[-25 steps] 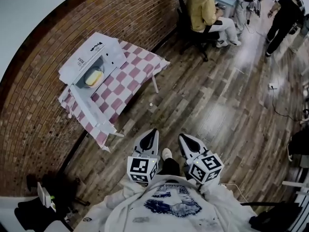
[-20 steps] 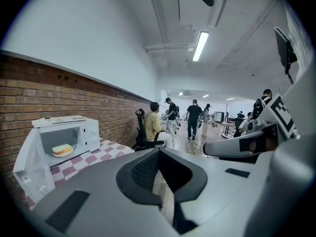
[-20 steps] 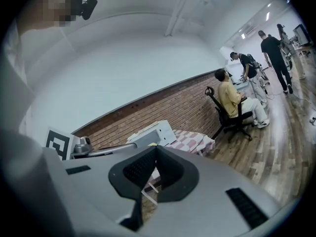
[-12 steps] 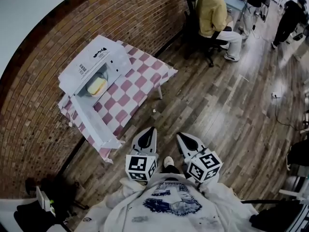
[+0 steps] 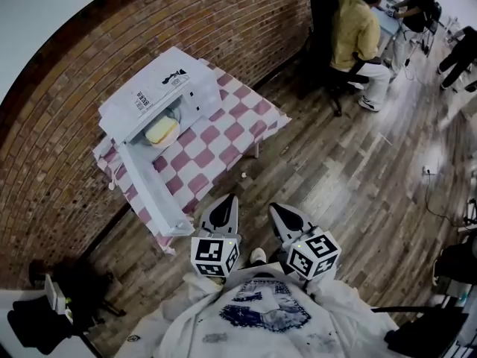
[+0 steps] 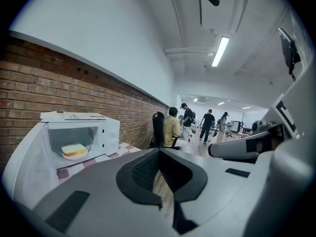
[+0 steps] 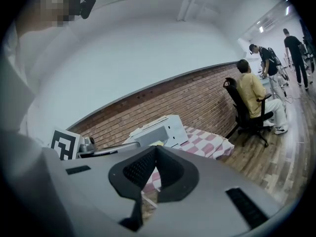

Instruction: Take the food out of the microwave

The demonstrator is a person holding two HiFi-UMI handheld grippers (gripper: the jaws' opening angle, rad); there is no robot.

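Both closed and empty, the left gripper (image 5: 229, 203) and right gripper (image 5: 275, 208) may knock the open door (image 5: 151, 191) of the microwave (image 5: 158, 89) or push the sandwich (image 5: 162, 131) inside it deeper.

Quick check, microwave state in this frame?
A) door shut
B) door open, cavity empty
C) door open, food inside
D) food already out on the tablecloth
C: the microwave has its door swung open, and the food sits inside the cavity.

Shared office: brick wall (image 5: 223, 21), wooden floor (image 5: 358, 185), person (image 5: 356, 28) seated at a desk (image 5: 388, 22), strip light (image 6: 219, 51).
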